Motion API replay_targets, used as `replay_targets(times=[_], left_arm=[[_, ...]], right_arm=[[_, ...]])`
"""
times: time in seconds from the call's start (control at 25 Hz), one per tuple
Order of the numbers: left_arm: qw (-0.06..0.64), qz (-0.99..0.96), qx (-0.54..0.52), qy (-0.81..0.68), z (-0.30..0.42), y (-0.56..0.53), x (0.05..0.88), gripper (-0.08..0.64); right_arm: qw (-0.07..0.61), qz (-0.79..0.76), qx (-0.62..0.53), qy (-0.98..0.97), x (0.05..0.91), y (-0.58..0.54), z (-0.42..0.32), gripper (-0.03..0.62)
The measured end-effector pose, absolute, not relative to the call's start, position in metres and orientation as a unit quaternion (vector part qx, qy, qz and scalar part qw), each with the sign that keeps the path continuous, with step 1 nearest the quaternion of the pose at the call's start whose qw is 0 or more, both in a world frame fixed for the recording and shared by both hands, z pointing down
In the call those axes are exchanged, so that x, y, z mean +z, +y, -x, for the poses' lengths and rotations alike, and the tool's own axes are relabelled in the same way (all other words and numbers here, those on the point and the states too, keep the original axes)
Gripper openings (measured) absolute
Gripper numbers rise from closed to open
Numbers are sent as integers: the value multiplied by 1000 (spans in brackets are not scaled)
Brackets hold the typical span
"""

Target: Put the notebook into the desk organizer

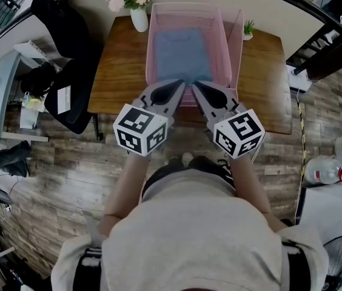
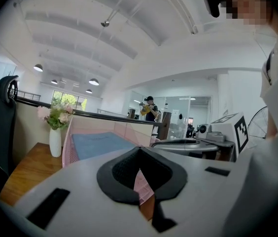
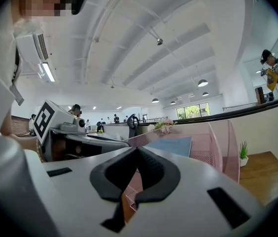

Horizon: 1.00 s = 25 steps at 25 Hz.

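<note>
The blue notebook (image 1: pixel 181 54) lies flat inside the pink mesh organizer (image 1: pixel 227 53), which stands on the wooden desk (image 1: pixel 116 71) towards its far edge. Both grippers hover side by side at the organizer's near end. The left gripper (image 1: pixel 181 85) is clenched with nothing between its jaws, and the right gripper (image 1: pixel 196 85) is likewise closed and empty. A vase of flowers (image 1: pixel 139 17) stands at the desk's far left, a small plant (image 1: pixel 248 29) at the far right.

floor (image 1: pixel 50 180): wood planks | desk (image 1: pixel 116 71): brown wood | chair (image 1: pixel 77 77): black | ceiling (image 2: pixel 144 48): white | pendant lamps (image 2: pixel 93 82): lit
</note>
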<state>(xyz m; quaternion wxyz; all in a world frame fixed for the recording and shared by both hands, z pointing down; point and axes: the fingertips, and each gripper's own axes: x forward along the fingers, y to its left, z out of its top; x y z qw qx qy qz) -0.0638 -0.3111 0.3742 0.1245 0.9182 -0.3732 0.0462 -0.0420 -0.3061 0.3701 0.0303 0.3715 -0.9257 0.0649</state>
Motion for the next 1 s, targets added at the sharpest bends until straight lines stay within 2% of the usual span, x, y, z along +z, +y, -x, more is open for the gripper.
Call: replay_targets(times=[1.0], left_arm=[[151, -922, 25, -355, 62, -309, 372, 12]], right_arm=[[31, -378, 71, -922, 371, -304, 42, 8]])
